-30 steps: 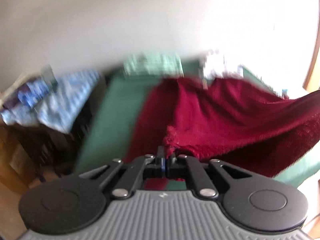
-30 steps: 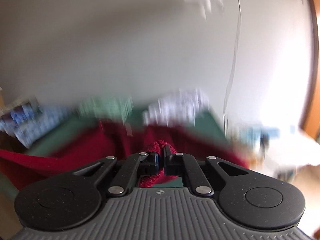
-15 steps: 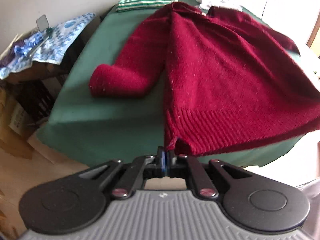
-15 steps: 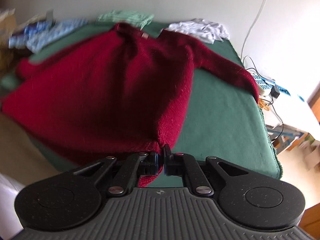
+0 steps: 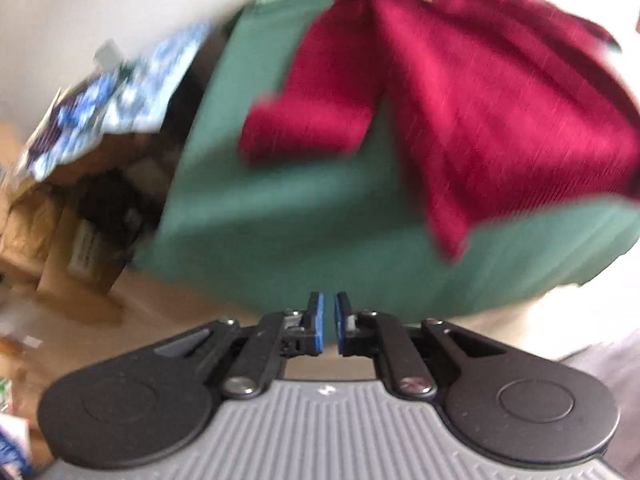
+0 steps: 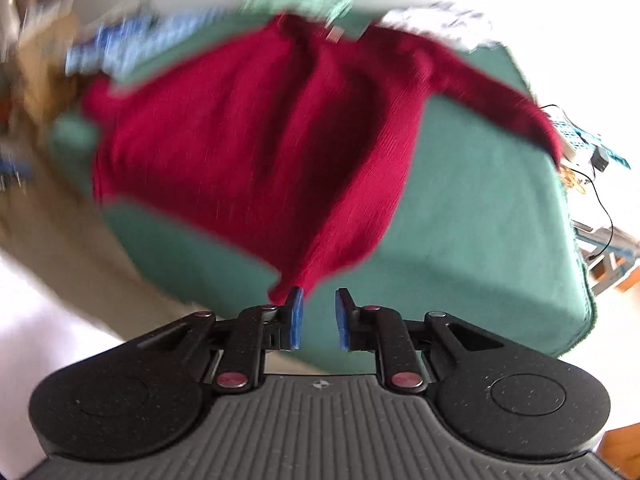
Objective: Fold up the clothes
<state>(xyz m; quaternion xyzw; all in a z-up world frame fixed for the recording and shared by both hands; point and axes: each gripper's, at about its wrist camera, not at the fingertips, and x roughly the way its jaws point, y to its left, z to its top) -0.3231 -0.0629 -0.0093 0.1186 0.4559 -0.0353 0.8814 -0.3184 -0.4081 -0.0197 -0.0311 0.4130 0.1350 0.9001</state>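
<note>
1. Surface: table under a green cloth [image 6: 480,216], pale wall behind. Clutter beyond the left side: blue-patterned fabric [image 5: 120,92] over cardboard boxes [image 5: 60,216]. At the far edge, a green-striped folded item [image 6: 296,0] and a white garment [image 6: 436,20]. Both views motion-blurred.
2. Task item: red knit sweater [image 6: 256,128], spread on the cloth, neck toward the far edge, sleeves out to either side, hem toward the cameras.
3. Left gripper [image 5: 326,320]: jaws slightly parted, nothing between them; the near hem corner [image 5: 452,240] lies apart from it.
4. Right gripper [image 6: 318,316]: jaws apart, empty gap. The other hem corner [image 6: 292,284] lies just at the left finger; contact cannot be told.
5. Step, judged: lay-out finished, hem released; folding not yet begun.
6. Next move, judged: a sleeve needs gripping at the cuff and carrying across the body; the loose knit may drag and bunch, so lift before crossing.
</note>
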